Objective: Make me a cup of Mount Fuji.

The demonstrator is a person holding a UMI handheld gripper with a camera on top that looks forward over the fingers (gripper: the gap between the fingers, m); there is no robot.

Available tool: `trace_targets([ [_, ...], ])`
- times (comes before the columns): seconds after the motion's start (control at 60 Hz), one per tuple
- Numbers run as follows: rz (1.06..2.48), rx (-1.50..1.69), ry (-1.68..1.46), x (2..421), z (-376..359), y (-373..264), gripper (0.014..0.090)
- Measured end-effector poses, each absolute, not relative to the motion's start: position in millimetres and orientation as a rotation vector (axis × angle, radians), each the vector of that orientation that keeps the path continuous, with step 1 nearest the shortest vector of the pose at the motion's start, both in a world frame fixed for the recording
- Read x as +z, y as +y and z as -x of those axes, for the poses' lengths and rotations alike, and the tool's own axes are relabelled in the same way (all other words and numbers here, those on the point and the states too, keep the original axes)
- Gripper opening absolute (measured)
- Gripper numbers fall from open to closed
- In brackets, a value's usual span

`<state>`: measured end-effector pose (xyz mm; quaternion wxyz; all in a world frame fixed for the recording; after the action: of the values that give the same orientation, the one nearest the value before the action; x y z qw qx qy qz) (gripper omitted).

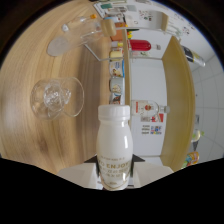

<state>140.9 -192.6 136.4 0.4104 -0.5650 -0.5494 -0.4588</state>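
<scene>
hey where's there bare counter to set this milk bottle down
Bare wood lies between the milk bottle, held in the gripper, and the glass of ice, and beyond that glass toward the empty glass. The row of small containers along the counter's edge is crowded.

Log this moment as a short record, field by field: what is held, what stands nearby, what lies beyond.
held item: white milk bottle, capped, label reading ENJOY
hand-held gripper: both fingers press on the bottle's lower sides
nearest vessel: clear glass holding ice, on the wooden counter beside the bottle
other glassware: second clear glass farther along the counter
beyond bottle: row of small containers along the counter edge; red container; clear bottle with red label
pouring: not begun, cap on
</scene>
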Motion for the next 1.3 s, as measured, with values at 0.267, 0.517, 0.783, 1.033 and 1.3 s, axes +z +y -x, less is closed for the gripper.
trace_targets([
  [0.267,1.192,-1.416,-1.634,133.8,-134.8,-179.7,0.0490],
  [0.517,1.094,-1.465,-1.688,139.1,-124.8,-178.0,0.0490],
  [0.783,1.285,-1.210,-1.478,152.2,-125.7,-186.9,0.0487],
  [1.033,1.573,-0.562,-0.802,204.8,-127.9,-214.6,0.0493],
  [1.3,1.802,-0.071,-0.225,156.5,-146.7,-206.7,0.0491],
])
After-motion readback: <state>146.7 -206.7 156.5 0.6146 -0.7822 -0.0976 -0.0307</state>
